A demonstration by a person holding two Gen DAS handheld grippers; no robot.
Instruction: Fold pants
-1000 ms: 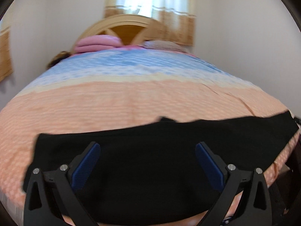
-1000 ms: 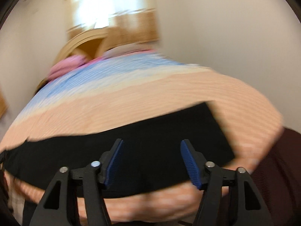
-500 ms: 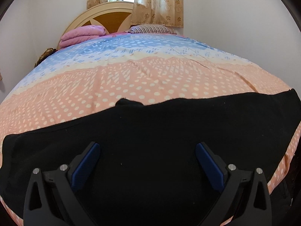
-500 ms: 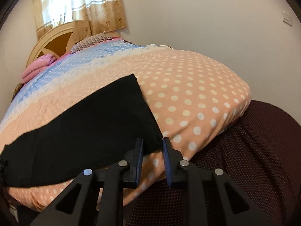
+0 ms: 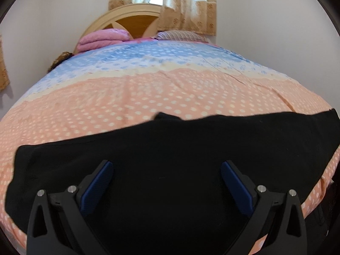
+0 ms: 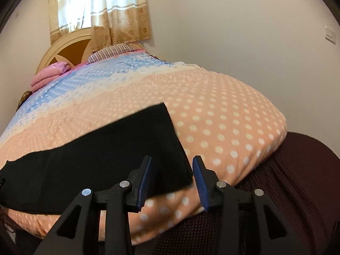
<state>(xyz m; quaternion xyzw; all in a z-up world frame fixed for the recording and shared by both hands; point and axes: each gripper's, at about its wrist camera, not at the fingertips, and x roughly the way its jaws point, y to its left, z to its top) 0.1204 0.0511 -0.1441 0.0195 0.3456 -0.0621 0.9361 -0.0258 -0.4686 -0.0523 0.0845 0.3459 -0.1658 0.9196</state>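
Reopening after a near-close, my right gripper (image 6: 172, 176) now brackets, jaws apart and unclamped, the near right corner of the flat black fabric pants (image 6: 110, 153) along the near edge of the dotted peach-and-blue bedspread (image 6: 223, 114), while my left gripper (image 5: 166, 178) hovers wide open over their left half, bare bedspread beyond.

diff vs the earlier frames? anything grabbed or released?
The right gripper swung from mid-pants to the corner of the pants; its jaws narrowed, then have just been opening again, straddling that corner, pads not pressing. Nothing grabbed or released. The left gripper stays wide open over the pants, which lie flat on the bed.
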